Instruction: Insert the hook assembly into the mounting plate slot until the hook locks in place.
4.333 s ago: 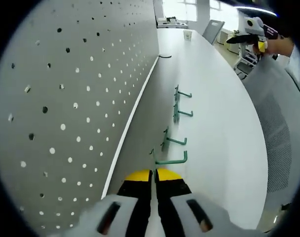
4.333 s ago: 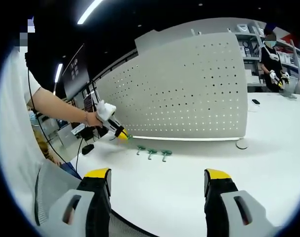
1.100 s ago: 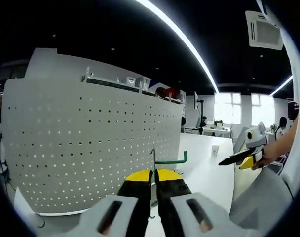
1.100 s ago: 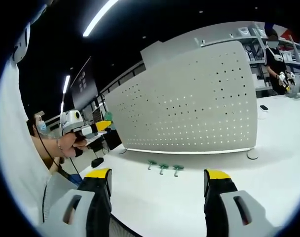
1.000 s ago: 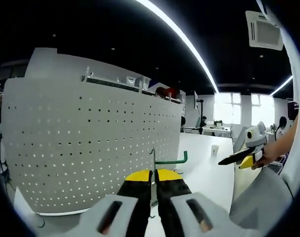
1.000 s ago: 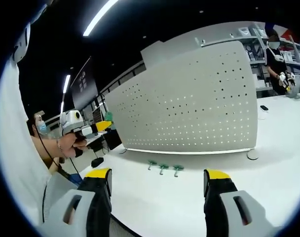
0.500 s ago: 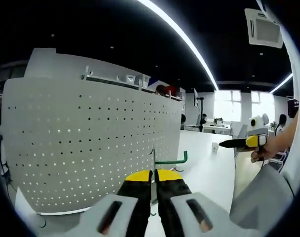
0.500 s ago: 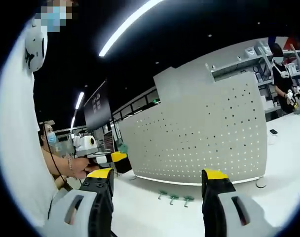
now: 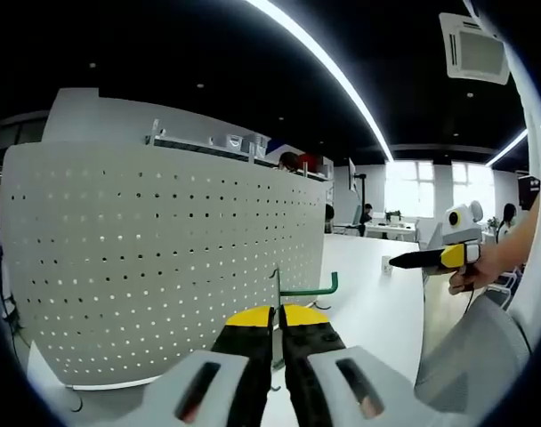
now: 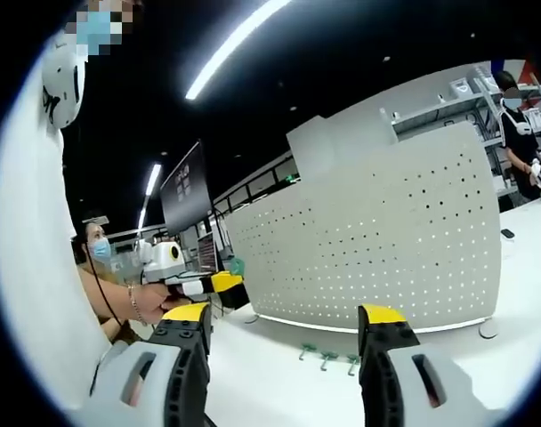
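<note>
1. Left gripper (image 9: 277, 313): jaws clenched on the green hook (image 9: 302, 289); yellow tips pressed together around its upright wire. Held raised off the table, probably to carry the part up to hole height.
2. Green hook: clamped by its back plate just above the left tips, long arm jutting right with an upturned end. Gripped at the back, likely so the mounting prongs stay free to meet the board.
3. Pegboard (image 9: 155, 258): upright perforated panel ahead and left of the left tips, apart from the hook; no contact yet. Insertion judged not begun.
4. Right gripper (image 10: 284, 325): released, jaws spread wide, nothing between them. Held back from the board, seemingly in reserve; also seen right of the left tips (image 9: 428, 259).
5. Spare hooks (image 10: 328, 358): three green pieces lying on the white table (image 10: 279, 374) at the board's foot, between the right jaws, well ahead of them.
6. Next move, as a judgement: prongs aligned with a hole pair, then pushed in and down until seated.
</note>
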### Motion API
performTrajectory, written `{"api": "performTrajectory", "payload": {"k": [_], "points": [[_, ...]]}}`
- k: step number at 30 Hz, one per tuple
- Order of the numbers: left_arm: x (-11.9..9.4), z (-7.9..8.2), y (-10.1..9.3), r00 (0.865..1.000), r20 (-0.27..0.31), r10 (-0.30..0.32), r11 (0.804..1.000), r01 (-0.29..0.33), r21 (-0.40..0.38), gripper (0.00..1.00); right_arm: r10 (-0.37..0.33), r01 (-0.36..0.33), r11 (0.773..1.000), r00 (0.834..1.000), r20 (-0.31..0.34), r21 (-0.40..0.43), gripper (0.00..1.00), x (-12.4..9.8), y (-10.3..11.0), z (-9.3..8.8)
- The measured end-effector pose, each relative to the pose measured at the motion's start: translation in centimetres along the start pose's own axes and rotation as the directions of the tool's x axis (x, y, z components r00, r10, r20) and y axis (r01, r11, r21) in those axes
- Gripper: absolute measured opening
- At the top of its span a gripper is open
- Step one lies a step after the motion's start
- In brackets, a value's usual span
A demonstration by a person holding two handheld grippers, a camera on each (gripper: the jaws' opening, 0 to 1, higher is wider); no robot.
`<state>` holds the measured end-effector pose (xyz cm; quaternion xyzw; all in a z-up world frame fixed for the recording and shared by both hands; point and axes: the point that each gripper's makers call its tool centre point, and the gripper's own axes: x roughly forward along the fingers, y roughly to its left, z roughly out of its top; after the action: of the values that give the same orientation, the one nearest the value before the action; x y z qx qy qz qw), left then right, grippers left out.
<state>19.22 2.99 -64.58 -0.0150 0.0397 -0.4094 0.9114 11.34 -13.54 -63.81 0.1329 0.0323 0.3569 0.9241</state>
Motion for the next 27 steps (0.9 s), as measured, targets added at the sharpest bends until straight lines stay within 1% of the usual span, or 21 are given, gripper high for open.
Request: {"api": "performTrajectory", "payload": {"k": [3,7,11,13,16,20,27], "points": [[0.0,0.1,0.0,1.000,-0.002,0.004,1.000,-0.004,0.010,0.02,0.024,-0.024,1.000,1.000,-0.002,0.007,0.63,0.9,0.5,-0.1],[0.1,0.1,-0.1,1.000,-0.003,0.010,1.000,-0.010,0.002,0.02,0.046,-0.046,0.999,0.999,-0.003,0.007,0.63,1.9,1.2,-0.2],[0.2,0.1,-0.3,1.000,-0.004,0.012,1.000,-0.012,0.001,0.02,0.054,-0.054,0.999,0.998,-0.011,0.004,0.62,2.9,2.0,-0.4],[0.3,0.0,-0.3,1.000,-0.006,0.014,1.000,-0.014,0.004,0.02,0.044,-0.044,0.999,0.999,-0.025,-0.026,0.61,3.6,2.3,-0.7],[0.3,0.0,-0.4,1.000,-0.006,0.020,1.000,-0.020,0.008,0.02,0.037,-0.038,0.999,0.999,-0.011,-0.011,0.59,4.4,2.6,-0.6],[0.2,0.0,-0.5,1.000,-0.007,0.025,1.000,-0.024,0.011,0.02,0.045,-0.045,0.999,0.999,-0.004,-0.014,0.59,5.4,2.9,-0.4],[0.3,0.1,-0.4,0.999,-0.002,0.036,0.999,-0.036,0.010,0.02,0.072,-0.072,0.997,0.997,0.004,-0.007,0.57,7.4,3.5,-0.2]]}}
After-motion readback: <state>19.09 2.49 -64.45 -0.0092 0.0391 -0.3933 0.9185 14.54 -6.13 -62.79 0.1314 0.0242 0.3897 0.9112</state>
